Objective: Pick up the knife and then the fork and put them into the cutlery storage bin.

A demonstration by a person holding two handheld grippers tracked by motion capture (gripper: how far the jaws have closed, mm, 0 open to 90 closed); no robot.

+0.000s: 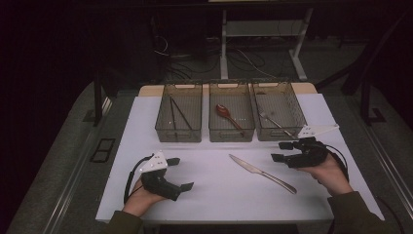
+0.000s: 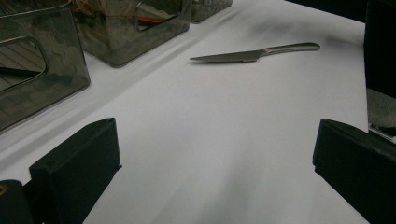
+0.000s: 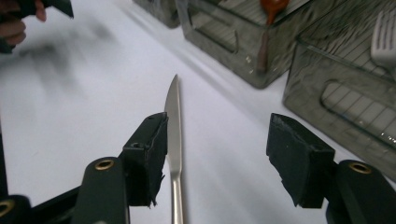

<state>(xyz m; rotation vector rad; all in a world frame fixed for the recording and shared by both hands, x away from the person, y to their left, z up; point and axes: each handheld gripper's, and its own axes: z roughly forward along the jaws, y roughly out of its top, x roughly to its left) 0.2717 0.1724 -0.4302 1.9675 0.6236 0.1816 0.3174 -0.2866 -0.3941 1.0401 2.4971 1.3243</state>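
A steel table knife (image 1: 263, 173) lies flat on the white tabletop (image 1: 214, 195), blade toward the far left. My left gripper (image 1: 181, 173) rests open at the front left, a hand's width left of the knife, nothing between its jaws. In the left gripper view the gripper (image 2: 217, 158) faces the knife (image 2: 252, 54) from some way off. My right gripper (image 1: 280, 151) is open at the right, just above the knife's handle end. In the right gripper view the gripper (image 3: 219, 149) has the knife (image 3: 173, 130) running beside its left jaw, untouched.
Three see-through baskets stand in a row at the back: the left basket (image 1: 178, 131) holds black chopsticks (image 1: 176, 114), the middle basket (image 1: 232, 132) a red spoon (image 1: 228, 115), the right basket (image 1: 292, 105) a fork (image 1: 272, 121). Dark floor surrounds the table.
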